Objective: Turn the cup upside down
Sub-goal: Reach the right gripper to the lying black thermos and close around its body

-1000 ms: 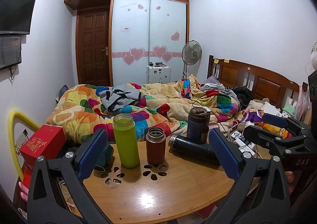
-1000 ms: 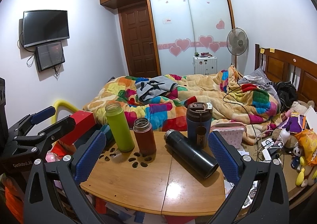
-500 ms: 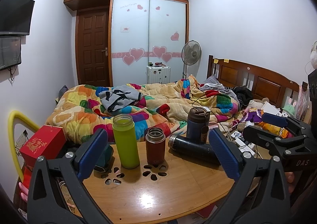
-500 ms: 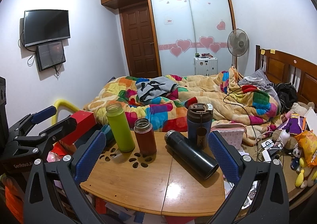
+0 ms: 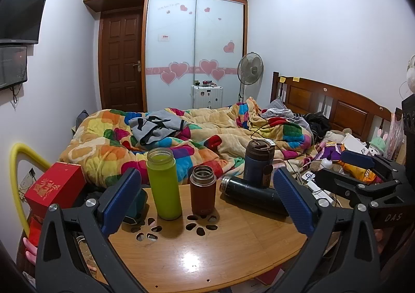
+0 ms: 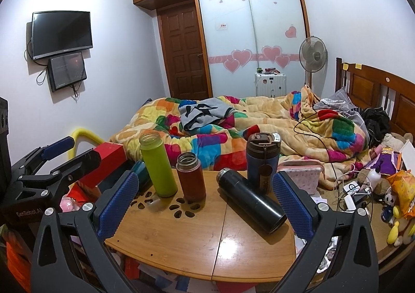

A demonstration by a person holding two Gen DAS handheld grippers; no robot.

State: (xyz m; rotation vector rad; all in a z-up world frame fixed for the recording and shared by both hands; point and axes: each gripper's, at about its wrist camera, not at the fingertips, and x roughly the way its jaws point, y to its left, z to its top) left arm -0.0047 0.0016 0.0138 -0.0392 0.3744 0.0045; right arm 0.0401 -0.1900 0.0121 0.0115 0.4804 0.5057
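Several cups stand on a round wooden table (image 5: 207, 254) (image 6: 181, 238). A tall green cup (image 5: 164, 184) (image 6: 157, 165) and a short brown-red cup (image 5: 202, 194) (image 6: 190, 176) stand upright, lids off. A black flask (image 5: 253, 195) (image 6: 250, 199) lies on its side. A dark blue lidded tumbler (image 5: 258, 163) (image 6: 262, 160) stands behind it. My left gripper (image 5: 207, 202) is open and empty, short of the cups. My right gripper (image 6: 205, 204) is open and empty, level with the table's front half. Each gripper shows at the edge of the other's view.
A red box (image 5: 55, 185) (image 6: 109, 160) sits left of the table. A bed with a colourful quilt (image 5: 181, 137) lies behind it. Toys, cables and a power strip (image 6: 363, 189) clutter the right side. A pink pouch (image 6: 302, 171) rests beside the tumbler.
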